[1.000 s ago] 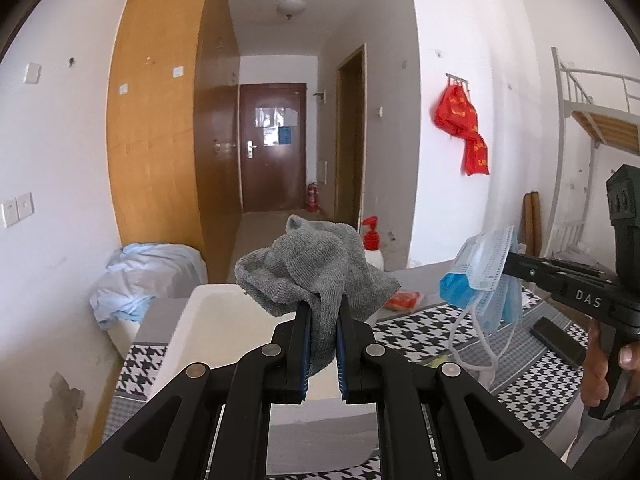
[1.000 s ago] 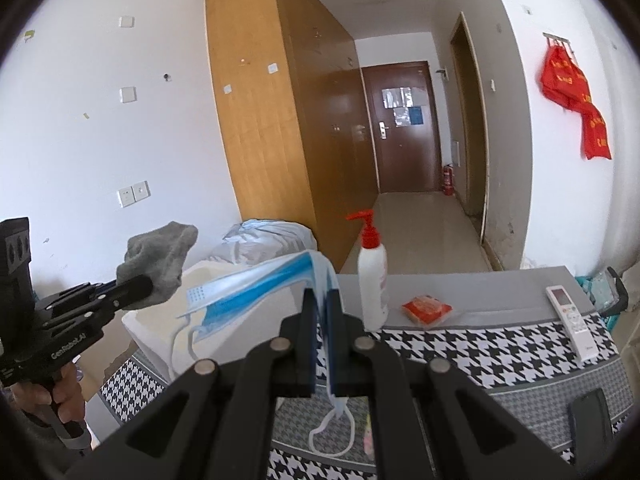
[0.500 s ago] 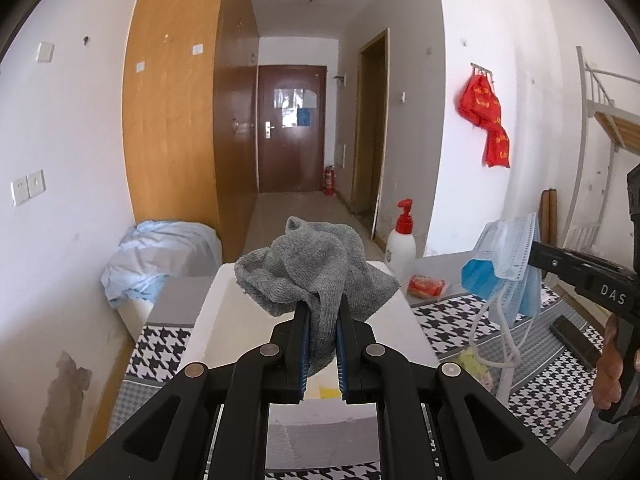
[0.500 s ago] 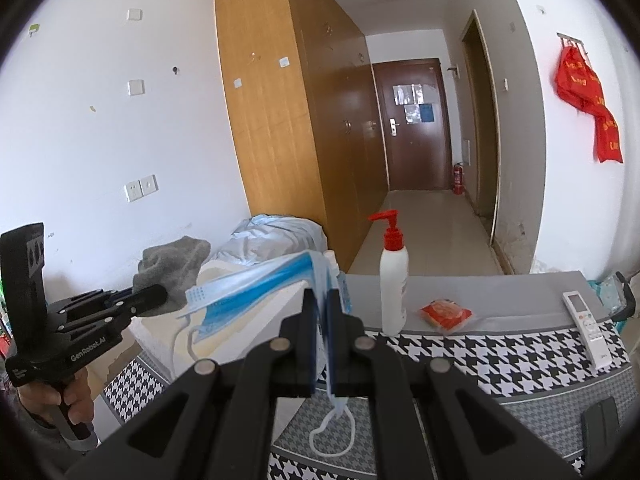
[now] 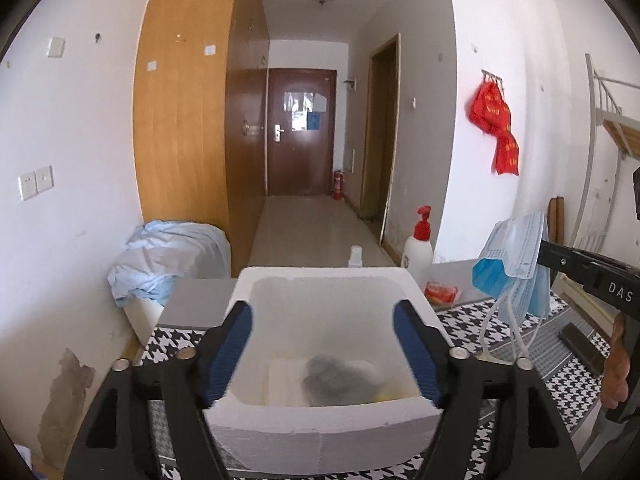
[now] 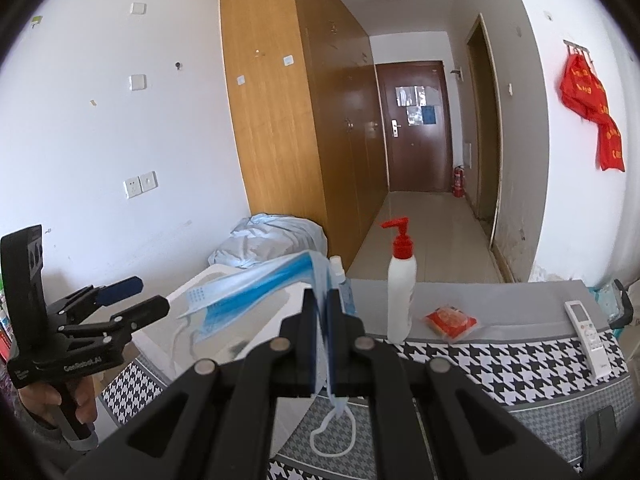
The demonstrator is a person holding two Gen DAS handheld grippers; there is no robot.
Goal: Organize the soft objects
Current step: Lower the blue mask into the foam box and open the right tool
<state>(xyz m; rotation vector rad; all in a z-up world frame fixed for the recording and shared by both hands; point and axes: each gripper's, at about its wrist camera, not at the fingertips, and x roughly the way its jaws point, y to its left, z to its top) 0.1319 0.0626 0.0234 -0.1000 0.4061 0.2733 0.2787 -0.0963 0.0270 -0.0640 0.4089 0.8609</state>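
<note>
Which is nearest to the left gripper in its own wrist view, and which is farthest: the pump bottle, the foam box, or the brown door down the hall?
From the left gripper:
1. Foam box, right under the open jaws, a grey cloth lying inside.
2. Pump bottle, past the box's far right corner.
3. Brown door, at the hallway's end.

Both handheld units, the left matte-black two-finger gripper [image 5: 322, 348] and its right twin [image 6: 322, 314], share angular cut-out linkage arms, round silver pivot pins, blue finger pads [image 5: 228, 350] and white lettering on the body.
</note>
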